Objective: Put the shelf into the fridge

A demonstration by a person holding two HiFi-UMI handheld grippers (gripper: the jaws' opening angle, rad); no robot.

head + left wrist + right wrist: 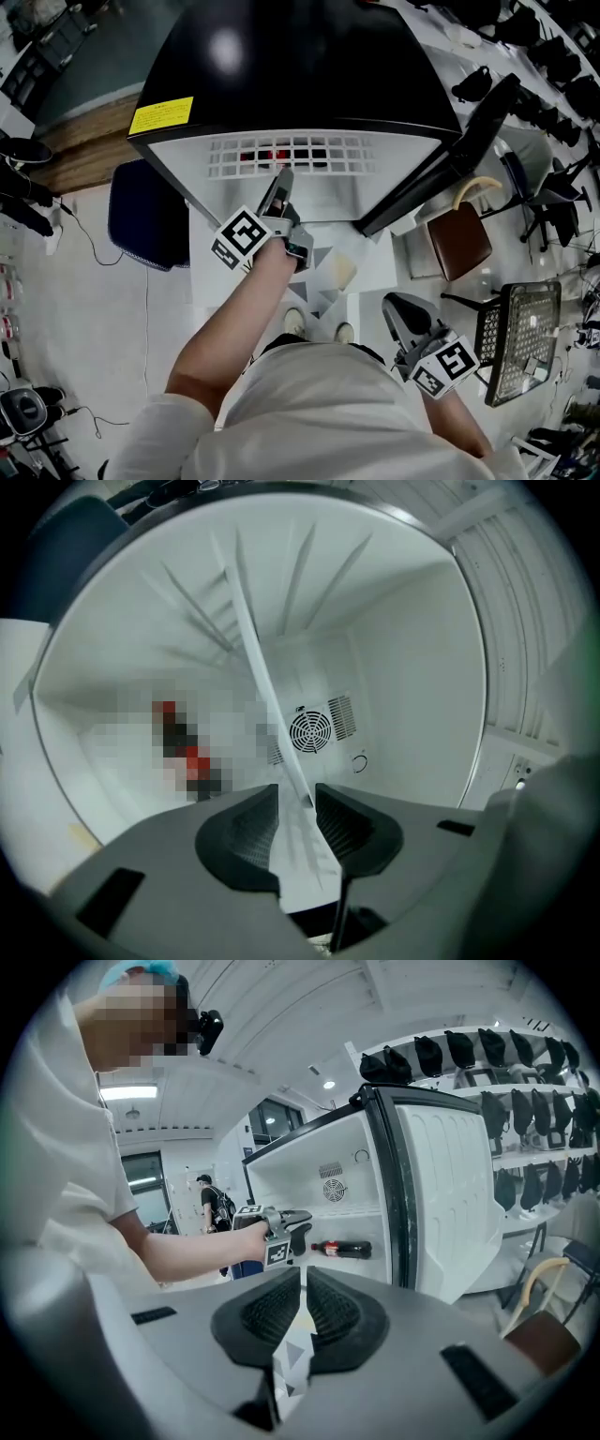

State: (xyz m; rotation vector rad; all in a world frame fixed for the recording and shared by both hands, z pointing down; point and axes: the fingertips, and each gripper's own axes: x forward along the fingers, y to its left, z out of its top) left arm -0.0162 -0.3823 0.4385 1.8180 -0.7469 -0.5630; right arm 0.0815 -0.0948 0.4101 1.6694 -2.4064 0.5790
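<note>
Evidently mid-insertion: clamped shelf (265, 691) in left gripper (297, 808) inside fridge (300, 66); held right gripper (304, 1288) closed, empty. Needed levelling and seating next.

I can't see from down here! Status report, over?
Left gripper shut on shelf, reaching into fridge. Right gripper shut, empty, held back. Bottle lying inside fridge.

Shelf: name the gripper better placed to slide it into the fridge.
Left: the left gripper grips the shelf at the fridge mouth; the right gripper hangs back, holding nothing.
</note>
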